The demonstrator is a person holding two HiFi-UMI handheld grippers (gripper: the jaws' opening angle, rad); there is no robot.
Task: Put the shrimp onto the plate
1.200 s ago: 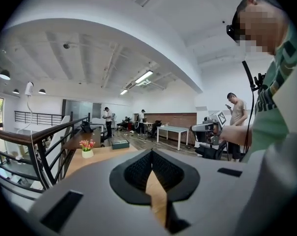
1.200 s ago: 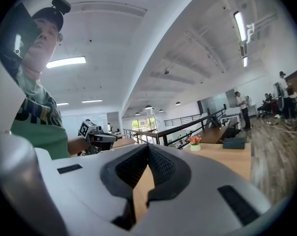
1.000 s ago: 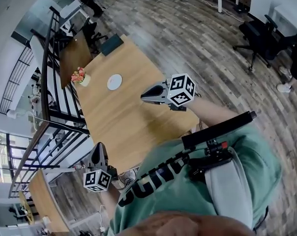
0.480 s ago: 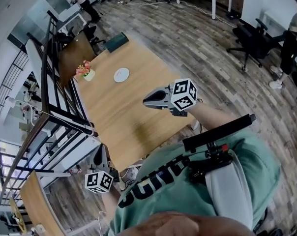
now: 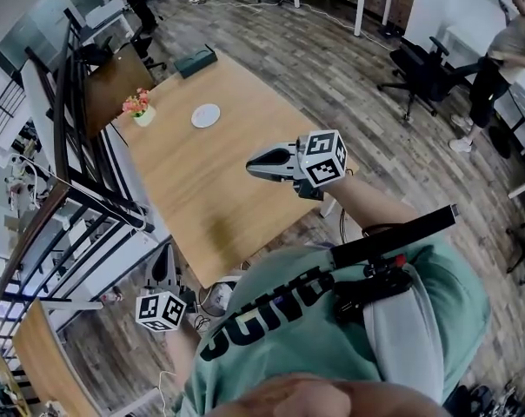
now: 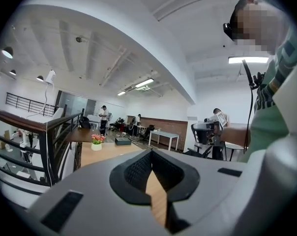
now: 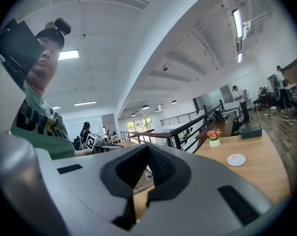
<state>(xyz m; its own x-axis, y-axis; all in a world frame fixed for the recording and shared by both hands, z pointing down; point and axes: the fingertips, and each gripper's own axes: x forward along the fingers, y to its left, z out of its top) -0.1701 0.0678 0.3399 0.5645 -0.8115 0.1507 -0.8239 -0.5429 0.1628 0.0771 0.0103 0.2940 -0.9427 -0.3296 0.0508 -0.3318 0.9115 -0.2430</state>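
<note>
Plate (image 5: 205, 115), small and white, lies on the wooden table (image 5: 202, 207) toward its far end. It is too small to tell what is on it, and the shrimp cannot be made out in any view. In the head view a pot of pink flowers (image 5: 139, 111) stands at the plate's 9 o'clock, near the table edge. A dark box (image 5: 196, 61) lies at its 12 o'clock, at the far edge.

The right gripper (image 5: 252, 162) is held above the table's near right part, at the plate's 5 o'clock and well apart from it, with its jaws pointing toward 9 o'clock. In the right gripper view its jaws meet at the tips with nothing between them; plate, flowers and box show at 3 o'clock.

The left gripper (image 5: 163, 254) hangs off the table, past its near corner at the plate's 7 o'clock, over the plank floor (image 5: 332, 50), pointing toward 12 o'clock. Its jaws are likewise together and empty in the left gripper view.

A black railing (image 5: 80, 181) runs along the table's left side. A person (image 5: 497, 50) stands at 2 o'clock, beside an office chair (image 5: 419, 68).
</note>
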